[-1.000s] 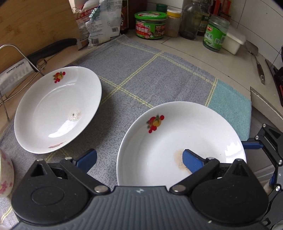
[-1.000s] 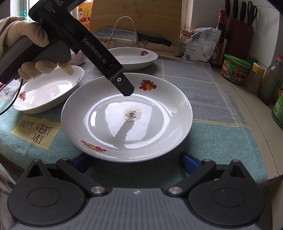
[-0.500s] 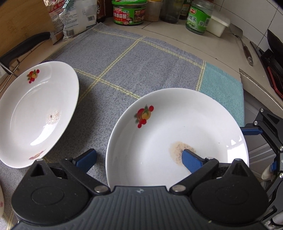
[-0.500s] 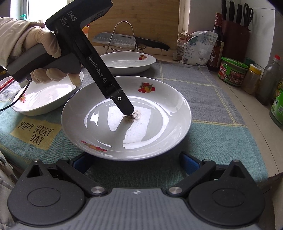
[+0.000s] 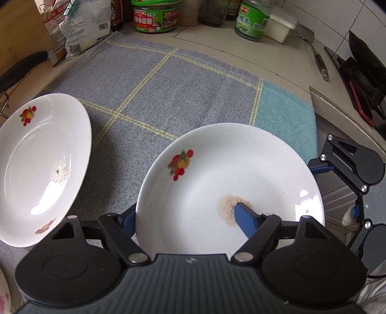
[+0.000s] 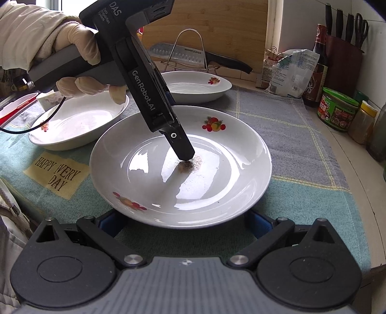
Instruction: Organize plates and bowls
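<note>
A white fruit-print plate (image 5: 241,169) (image 6: 217,169) with a brown stain lies on the checked cloth (image 5: 168,91). My left gripper (image 5: 183,212) straddles its rim, jaws closing. One blue finger (image 5: 243,215) rests inside on the stain. The other finger (image 5: 129,217) sits outside against the rim. My right gripper (image 6: 184,223) is open, its fingers low on either side of the plate's near rim. A second plate (image 5: 41,157) (image 6: 193,84) lies farther back. A third plate (image 6: 79,123) lies beside it.
A gloved hand (image 6: 79,48) holds the left gripper. A knife on a wire rack (image 6: 188,53), a bag (image 6: 292,70), jars (image 5: 154,14) (image 6: 337,108) and bottles line the counter's back. A small flowered bowl (image 5: 3,294) sits at the cloth's edge. A spatula (image 5: 318,58) lies beside a stove.
The left gripper tipped steeper and its jaws narrowed. Its inner finger came down onto the plate's stain and the outer finger drew in to the rim. The right gripper stayed put.
</note>
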Available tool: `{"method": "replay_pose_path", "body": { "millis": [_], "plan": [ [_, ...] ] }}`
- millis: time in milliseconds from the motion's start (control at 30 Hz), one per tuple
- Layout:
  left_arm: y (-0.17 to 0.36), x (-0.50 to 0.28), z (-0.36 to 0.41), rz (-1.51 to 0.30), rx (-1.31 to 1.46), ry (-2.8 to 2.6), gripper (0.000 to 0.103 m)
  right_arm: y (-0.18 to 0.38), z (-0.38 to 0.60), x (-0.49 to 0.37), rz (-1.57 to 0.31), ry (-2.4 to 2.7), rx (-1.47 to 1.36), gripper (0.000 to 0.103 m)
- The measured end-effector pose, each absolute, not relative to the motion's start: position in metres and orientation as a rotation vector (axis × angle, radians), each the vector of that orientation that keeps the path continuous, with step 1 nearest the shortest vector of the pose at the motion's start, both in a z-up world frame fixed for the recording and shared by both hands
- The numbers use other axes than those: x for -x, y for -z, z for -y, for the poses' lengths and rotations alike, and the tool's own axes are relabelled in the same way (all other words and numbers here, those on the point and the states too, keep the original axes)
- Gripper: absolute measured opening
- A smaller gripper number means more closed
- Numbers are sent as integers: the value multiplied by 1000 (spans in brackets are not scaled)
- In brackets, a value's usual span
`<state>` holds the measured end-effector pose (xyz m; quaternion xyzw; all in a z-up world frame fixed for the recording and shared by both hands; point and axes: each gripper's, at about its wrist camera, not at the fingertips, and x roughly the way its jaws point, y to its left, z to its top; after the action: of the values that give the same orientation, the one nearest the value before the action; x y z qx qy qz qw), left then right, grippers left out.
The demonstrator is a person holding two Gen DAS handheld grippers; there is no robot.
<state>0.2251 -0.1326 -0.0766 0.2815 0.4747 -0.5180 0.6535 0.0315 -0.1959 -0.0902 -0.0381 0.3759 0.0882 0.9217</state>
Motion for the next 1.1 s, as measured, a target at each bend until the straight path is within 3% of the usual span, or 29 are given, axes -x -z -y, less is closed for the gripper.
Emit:
{"method": "replay_pose_path", "body": {
  "millis": [267,1100],
  "plan": [
    [75,-234,136,-1146,-620,1202,80,90,198,-36,-783,-219,93,103],
    [73,-233,137,-1136,-640,1217,80,86,197,-44,-826,-222,121,103]
  ]
}}
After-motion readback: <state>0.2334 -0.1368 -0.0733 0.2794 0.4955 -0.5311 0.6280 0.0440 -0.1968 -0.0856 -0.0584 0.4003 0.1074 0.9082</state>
